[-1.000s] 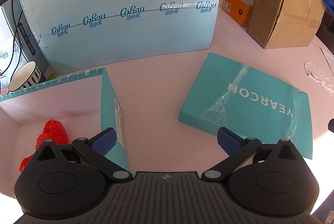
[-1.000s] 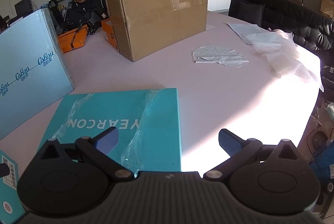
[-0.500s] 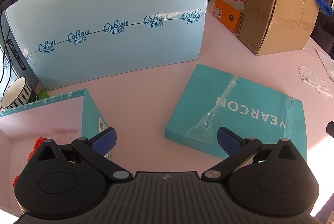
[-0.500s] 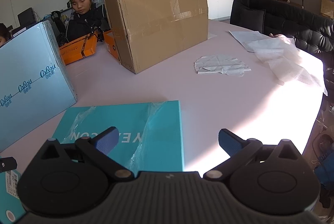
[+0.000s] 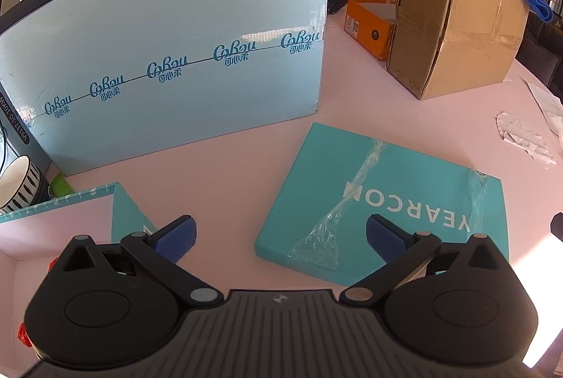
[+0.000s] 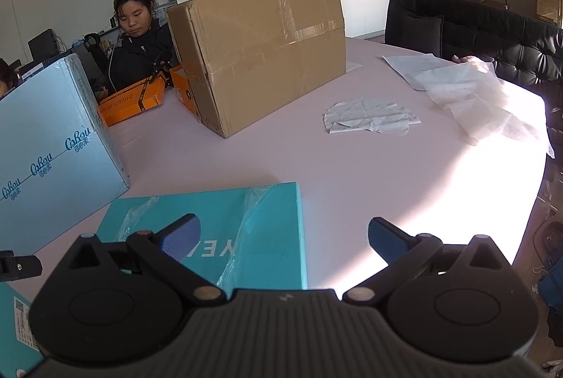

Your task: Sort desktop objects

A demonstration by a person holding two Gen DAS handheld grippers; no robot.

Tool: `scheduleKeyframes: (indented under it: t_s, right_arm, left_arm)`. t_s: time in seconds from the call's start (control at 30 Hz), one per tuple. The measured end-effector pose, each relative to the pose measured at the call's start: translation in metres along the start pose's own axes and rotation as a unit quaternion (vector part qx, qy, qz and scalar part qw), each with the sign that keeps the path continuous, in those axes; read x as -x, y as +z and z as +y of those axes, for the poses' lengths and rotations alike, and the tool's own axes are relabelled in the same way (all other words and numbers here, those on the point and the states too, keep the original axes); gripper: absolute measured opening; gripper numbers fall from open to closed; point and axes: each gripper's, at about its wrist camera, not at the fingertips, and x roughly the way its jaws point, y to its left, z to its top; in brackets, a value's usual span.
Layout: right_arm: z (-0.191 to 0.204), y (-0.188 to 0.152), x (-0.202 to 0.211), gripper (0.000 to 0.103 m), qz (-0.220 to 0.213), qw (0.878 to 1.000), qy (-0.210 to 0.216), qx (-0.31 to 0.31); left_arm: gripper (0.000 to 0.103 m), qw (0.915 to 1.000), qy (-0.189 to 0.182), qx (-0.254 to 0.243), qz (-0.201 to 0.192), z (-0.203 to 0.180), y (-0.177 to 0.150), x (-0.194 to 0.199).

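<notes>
A flat teal box lid (image 5: 404,202) marked YEARCON, with loose clear plastic on it, lies on the pink table; the right wrist view shows it as the lid (image 6: 246,226) low at centre left. An open teal box (image 5: 70,223) sits at the lower left of the left wrist view, a scrap of red item (image 5: 23,335) showing inside behind the gripper body. My left gripper (image 5: 279,237) hangs open above the table between box and lid, holding nothing. My right gripper (image 6: 284,235) is open and empty over the lid's near right corner.
A tall light-blue carton (image 5: 169,68) stands behind, with a striped bowl (image 5: 17,184) at its left. A brown cardboard box (image 6: 260,54) and orange boxes (image 6: 130,101) stand further back. White crumpled papers (image 6: 369,121) lie right. People sit behind the table.
Both grippers have drawn back and risen: the lid and the open box slid lower in view, and the red item is now mostly hidden. Both stayed open.
</notes>
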Motion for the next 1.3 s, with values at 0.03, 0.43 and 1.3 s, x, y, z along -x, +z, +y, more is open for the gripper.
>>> scheduleKeyframes:
  t_s: [0.03, 0.43, 1.3]
  right_arm:
    - [-0.001, 0.000, 0.000, 0.103, -0.001, 1.000, 0.000, -0.003]
    - [-0.005, 0.004, -0.012, 0.103, -0.010, 1.000, 0.004, -0.017]
    - [0.008, 0.004, -0.045, 0.103, 0.002, 0.999, 0.005, -0.032]
  left_arm:
    - [0.103, 1.0000, -0.001, 0.000, 0.000, 0.000, 0.001, -0.001]
    - [0.103, 0.9998, 0.008, 0.008, 0.014, 0.004, -0.002, -0.019]
    - [0.103, 0.9979, 0.023, 0.026, 0.054, 0.021, 0.006, -0.057]
